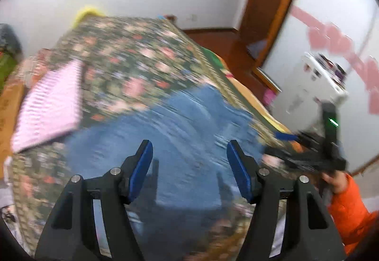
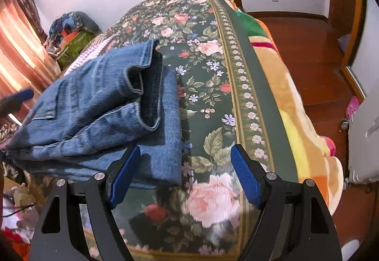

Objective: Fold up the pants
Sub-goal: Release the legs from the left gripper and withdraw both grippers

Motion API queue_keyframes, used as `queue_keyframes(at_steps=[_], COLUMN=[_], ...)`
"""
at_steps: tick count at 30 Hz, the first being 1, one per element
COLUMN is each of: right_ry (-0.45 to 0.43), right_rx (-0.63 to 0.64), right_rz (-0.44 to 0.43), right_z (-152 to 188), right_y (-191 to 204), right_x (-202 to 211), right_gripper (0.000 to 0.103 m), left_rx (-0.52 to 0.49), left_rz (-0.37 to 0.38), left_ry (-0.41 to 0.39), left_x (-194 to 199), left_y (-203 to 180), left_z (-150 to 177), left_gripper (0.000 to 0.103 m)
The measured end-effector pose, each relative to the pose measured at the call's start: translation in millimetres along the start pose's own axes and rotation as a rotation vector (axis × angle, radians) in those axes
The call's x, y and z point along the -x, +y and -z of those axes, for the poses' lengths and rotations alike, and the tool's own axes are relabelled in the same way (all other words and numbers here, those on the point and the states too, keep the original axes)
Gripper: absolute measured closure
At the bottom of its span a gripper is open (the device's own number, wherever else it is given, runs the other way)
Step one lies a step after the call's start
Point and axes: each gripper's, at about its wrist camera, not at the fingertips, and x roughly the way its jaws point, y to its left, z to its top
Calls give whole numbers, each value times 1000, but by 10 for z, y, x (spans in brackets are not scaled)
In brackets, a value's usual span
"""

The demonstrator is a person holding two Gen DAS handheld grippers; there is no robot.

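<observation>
The jeans (image 2: 99, 114) lie folded in a thick blue stack on the flowered bedspread (image 2: 206, 85), toward its left side as my right claw's camera sees it, with a cuffed leg end gaping open on top of the stack. Seen from my left claw, the jeans (image 1: 165, 133) are a blurred blue patch straight ahead and below.

My left claw (image 1: 189, 166) hangs above the denim with its blue pads apart and nothing between them. My right claw (image 2: 184, 178) also stands wide, empty; its left pad (image 2: 124, 175) sits over the near corner of the stack, though I cannot tell whether it touches the cloth, and its right pad is over bare bedspread.

In the left view, the right claw (image 1: 308, 152) shows at the right edge, held by my hand (image 1: 336, 180) in an orange sleeve (image 1: 350, 211). A pink striped cloth (image 1: 49, 104) lies on the bedspread to the left of the jeans. A yellow-orange blanket (image 2: 298, 119) drapes over the bed's right side, above the wooden floor (image 2: 308, 47).
</observation>
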Motion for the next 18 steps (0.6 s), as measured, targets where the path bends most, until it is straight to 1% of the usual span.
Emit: queue_keyframes(at_steps=[2,5,6,9,12,15,17,18], right_ry=[-6,-3,2,33,71,104,121,126], right_rx=[-3,16,22,24,37,40,43,47], right_rz=[-14,-33,-45,-94,-128,-166,-166,-156], right_z=[27,91,121,195,243,250,240,227], right_y=[36,162,220,390,587,752,820,846], right_x=[78,154,168,131,45,-53,-129,-168], right_gripper=[27,26,26,26,26,26,26,24], left_rx=[27,63,67,74,88,122,145,158], left_rz=[-52,-149,-196,-266,-278,-281,-280,-260], left_ry=[-16,-16,-1,63,137,180,209,230], left_x=[8,-114,-216,-524,-844,-1103,-1261,-1343], left_y=[255,716,890,1284,1573,1797,1937,1989], left_z=[-91,-209,-253,-287,-254,-227,-184,-137], left_gripper=[31,31,31,31,31,31,31,31])
